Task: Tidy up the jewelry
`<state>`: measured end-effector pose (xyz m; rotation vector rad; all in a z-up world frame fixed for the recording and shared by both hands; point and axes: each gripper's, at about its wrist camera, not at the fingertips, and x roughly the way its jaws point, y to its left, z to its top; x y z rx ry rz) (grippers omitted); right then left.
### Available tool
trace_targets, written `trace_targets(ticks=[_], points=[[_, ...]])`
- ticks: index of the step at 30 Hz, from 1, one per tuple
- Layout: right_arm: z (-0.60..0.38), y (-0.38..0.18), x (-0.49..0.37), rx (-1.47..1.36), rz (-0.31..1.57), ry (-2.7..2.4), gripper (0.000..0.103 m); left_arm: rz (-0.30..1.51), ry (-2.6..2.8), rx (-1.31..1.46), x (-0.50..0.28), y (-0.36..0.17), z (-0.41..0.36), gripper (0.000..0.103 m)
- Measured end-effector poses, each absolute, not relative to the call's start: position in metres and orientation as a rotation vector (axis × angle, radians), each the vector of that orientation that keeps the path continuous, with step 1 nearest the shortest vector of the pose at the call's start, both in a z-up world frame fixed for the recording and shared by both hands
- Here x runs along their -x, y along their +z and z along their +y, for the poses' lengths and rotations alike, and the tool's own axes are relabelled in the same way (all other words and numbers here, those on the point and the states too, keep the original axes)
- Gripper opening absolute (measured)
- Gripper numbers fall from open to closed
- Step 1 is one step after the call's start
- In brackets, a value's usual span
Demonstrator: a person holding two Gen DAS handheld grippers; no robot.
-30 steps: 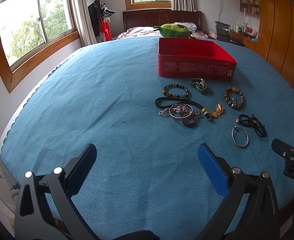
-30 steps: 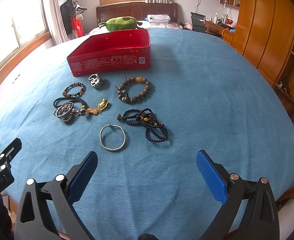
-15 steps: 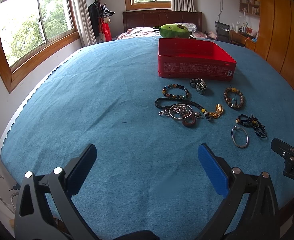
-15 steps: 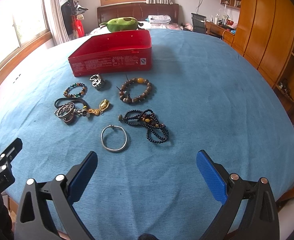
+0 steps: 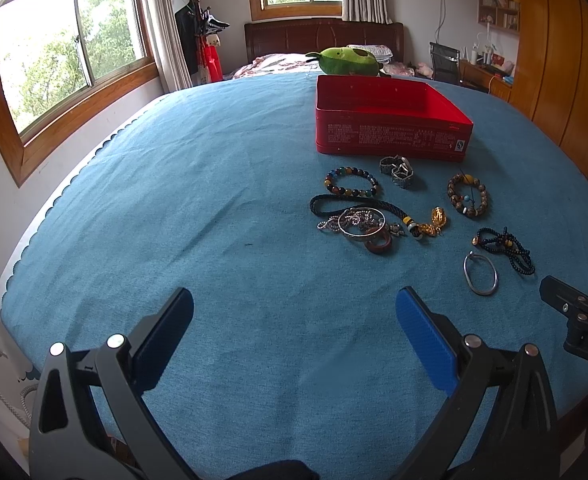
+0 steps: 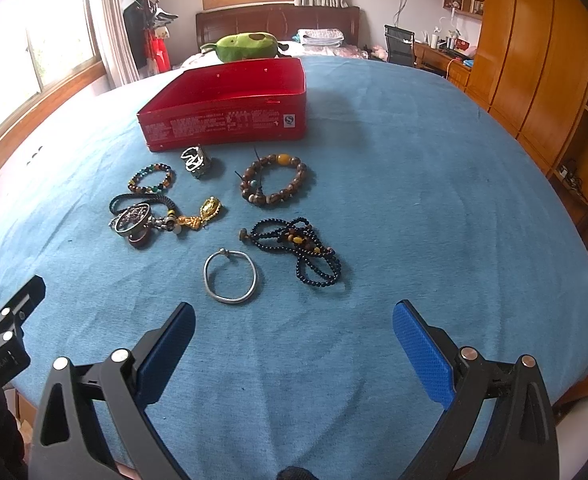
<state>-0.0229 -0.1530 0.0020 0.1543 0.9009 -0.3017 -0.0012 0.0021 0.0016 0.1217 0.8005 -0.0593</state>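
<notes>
Jewelry lies loose on the blue tabletop, all of it outside the red tin, which stands open toward the far edge and looks empty. Nothing seems sorted yet. Closest to the tin sit a wooden bead bracelet, a coloured bead bracelet and a small metal watchband piece. Toward the near edge lie a black bead strand and a silver bangle; on the window side, a tangled heap of cord, chain, bangle and gold charm.

Both tools hover over the near edge, touching nothing. The right gripper has its jaws spread wide, empty, with the bangle just ahead of its left finger. The left gripper is likewise agape and empty.

Risks, as I judge them: the thin bangle may skid on the cloth or pinch fabric, and lifting from the heap could drag its neighbours along.
</notes>
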Motion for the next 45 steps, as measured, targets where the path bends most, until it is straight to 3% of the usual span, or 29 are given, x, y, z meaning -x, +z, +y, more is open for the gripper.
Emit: trace_targets(ticks=[21,29,30,32,37,45], points=[[-0.229,0.005,-0.041,-0.305,0.900,-0.078,0.098,0.990,-0.158,-0.005,-0.082,-0.024,0.027,0.096],[-0.278,-0.019,-0.105,-0.481,0.982,-0.025,0.069,1.017,-0.166,0.006,-0.167,-0.021,0.014,0.095],[-0.279,-0.023,-0.115,-0.472,1.001,-0.020,0.068,1.034,-0.170,0.008,-0.176,-0.024,0.012,0.093],[-0.279,-0.028,-0.127,-0.457,1.031,-0.015,0.061,1.098,-0.178,0.015,-0.196,-0.035,0.008,0.070],[-0.277,-0.043,-0.156,-0.406,1.100,-0.002,0.048,1.167,-0.213,0.018,-0.224,-0.053,-0.004,0.066],[-0.251,-0.044,-0.174,-0.242,1.139,-0.007,0.046,1.166,-0.261,-0.063,-0.239,-0.053,-0.026,0.065]])
